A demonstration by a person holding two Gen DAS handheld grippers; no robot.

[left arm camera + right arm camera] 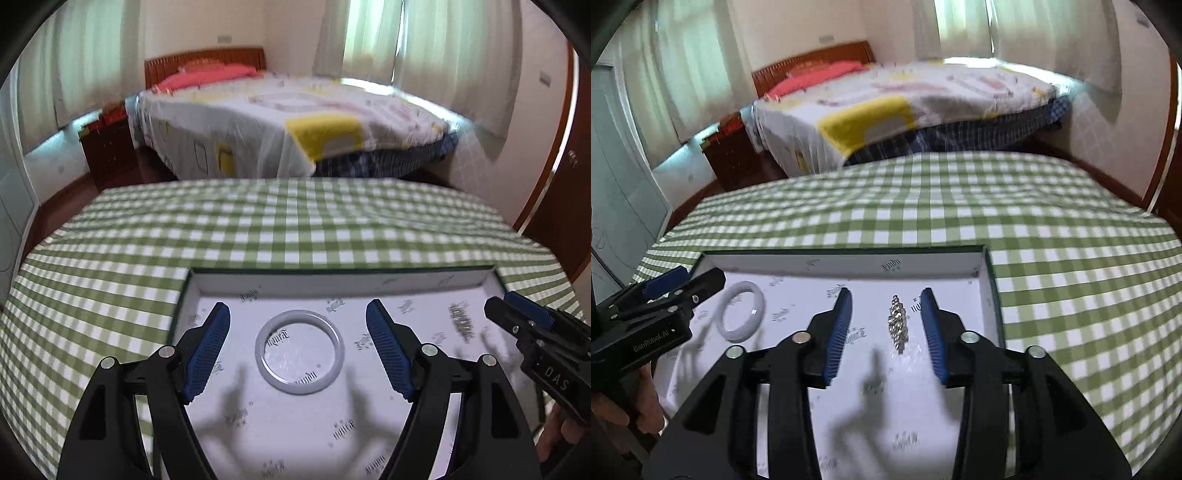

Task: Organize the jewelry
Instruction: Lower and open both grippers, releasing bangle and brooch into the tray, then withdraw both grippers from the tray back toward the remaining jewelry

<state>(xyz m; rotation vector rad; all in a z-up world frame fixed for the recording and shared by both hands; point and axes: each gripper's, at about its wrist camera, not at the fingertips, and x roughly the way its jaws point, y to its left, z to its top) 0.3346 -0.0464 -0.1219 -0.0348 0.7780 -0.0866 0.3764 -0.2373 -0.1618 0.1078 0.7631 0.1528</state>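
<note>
Two pieces of jewelry lie inside the shallow white cardboard box lid with printed lettering [229, 284], which sits on the desk covered by a green-and-white checked cloth [295, 229]. The pale, translucent round bangle [301, 352] lies flat on the lid's floor, straight ahead of the left claw [297, 349] and centred between its blue ribbed pads [207, 354], so the left hand is plainly the nearer one for it. That claw is spread wide, both pads standing clear of the bangle's rim and holding nothing; whether it hovers above the lid floor or is already level with the ring cannot be told.

The twisted silver chain bracelet [897, 325] lies bunched in a narrow strip on the lid's right part, its long axis running away from the right claw [886, 332], roughly in line with the fingers. It sits between the pads but off centre, much closer to the right-hand pad [932, 332] than to the left-hand one. The right claw is also wide open, empty, and not touching the chain. Closing across the chain's short width looks like the fitting grasp, after a slight shift to the right to centre it.
</note>
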